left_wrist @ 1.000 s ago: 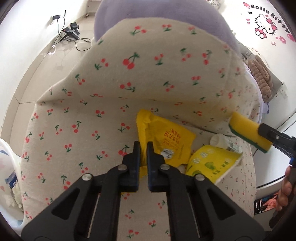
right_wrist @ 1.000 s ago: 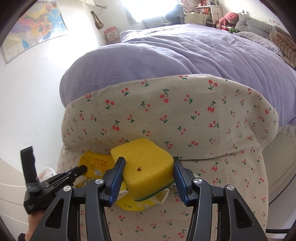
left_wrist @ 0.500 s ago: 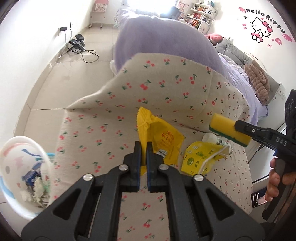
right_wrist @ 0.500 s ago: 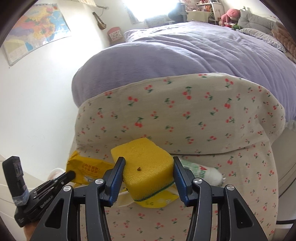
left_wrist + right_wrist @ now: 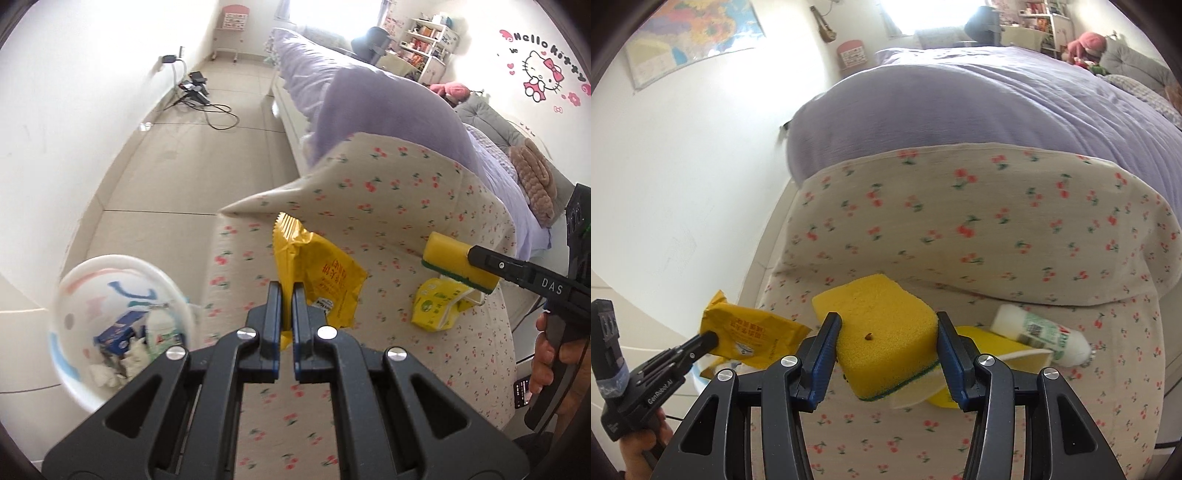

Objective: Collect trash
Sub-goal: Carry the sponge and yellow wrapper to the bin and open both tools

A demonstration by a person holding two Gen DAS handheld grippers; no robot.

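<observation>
On the cherry-print cover [image 5: 388,192] at the foot of a bed, part of the trash is waiting to be collected. An orange-yellow snack wrapper [image 5: 317,273] is pinched at its lower edge by the left gripper [image 5: 285,314], whose jaws are shut down to a thin slit on the foil, and it is held up off the fabric. A yellow sponge [image 5: 882,328] with a green scouring layer is clamped between the jaws of the right gripper [image 5: 886,343], which stand partly apart at the sponge's width. A white bin [image 5: 122,325] is seen on the floor just left of the bed; a blue carton, a small bottle and crumpled tissues are already inside it, so some collecting can be judged done. The wrapper and sponge are held but not yet dropped in. Two pieces are left lying on the cover: a yellow-green packet [image 5: 439,306] and, touching it on the far side, a small white bottle [image 5: 1041,332] on its side. The task is judged to be around its middle.
</observation>
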